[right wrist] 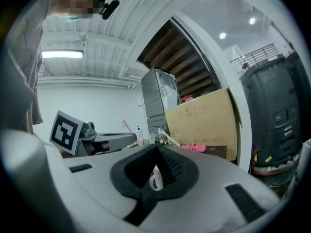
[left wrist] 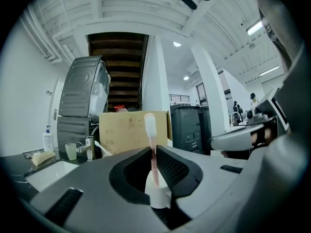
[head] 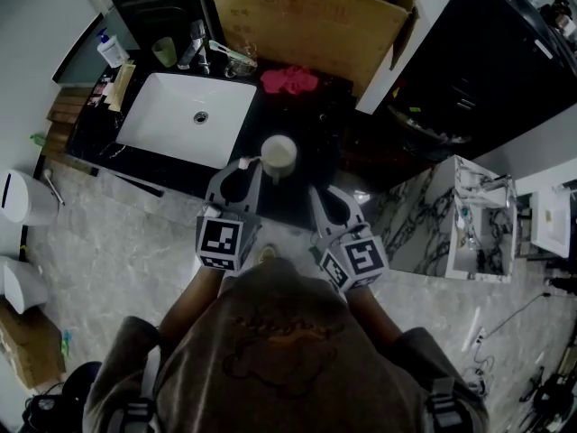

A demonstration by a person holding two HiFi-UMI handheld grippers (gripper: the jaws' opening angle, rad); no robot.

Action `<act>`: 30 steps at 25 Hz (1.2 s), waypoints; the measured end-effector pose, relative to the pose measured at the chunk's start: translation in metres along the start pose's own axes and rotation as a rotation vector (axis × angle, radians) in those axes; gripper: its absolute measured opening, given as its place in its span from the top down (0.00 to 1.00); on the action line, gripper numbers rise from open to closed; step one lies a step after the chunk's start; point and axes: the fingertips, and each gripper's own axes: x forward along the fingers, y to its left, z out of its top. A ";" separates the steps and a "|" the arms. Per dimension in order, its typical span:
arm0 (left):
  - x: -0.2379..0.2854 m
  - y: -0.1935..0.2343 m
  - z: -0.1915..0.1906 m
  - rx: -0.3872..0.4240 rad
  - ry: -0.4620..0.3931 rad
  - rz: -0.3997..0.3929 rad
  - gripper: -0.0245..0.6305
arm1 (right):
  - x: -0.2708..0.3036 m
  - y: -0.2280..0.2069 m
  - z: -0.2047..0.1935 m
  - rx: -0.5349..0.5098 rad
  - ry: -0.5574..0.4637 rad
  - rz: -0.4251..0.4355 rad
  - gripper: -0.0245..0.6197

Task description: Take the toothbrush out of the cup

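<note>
L gripper [left wrist: 155,148] clamped mid-handle on pink-handled white-bristle toothbrush [left wrist: 150,126], foot inside white ceramic cup [left wrist: 158,193]. Prob. light, stiff, slick plastic; hold handle, not bristles. R gripper [right wrist: 156,147] closed, empty.

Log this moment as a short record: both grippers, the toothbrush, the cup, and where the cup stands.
left gripper: shut on the toothbrush, bristles up
right gripper: jaws together, nothing held
cup: white, upright on the black counter, right of the sink
toothbrush versus cup: beside the cup, and looks to be out of it
</note>
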 end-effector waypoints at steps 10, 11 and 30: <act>-0.045 -0.007 0.038 0.029 -0.052 0.068 0.91 | -0.027 0.022 -0.003 0.001 0.004 0.064 0.96; -0.050 -0.008 0.038 0.032 -0.050 0.074 0.91 | -0.030 0.025 -0.005 0.005 0.005 0.070 0.96; -0.141 -0.024 -0.003 -0.004 0.009 0.083 0.91 | -0.054 0.095 -0.038 0.007 0.040 0.129 0.96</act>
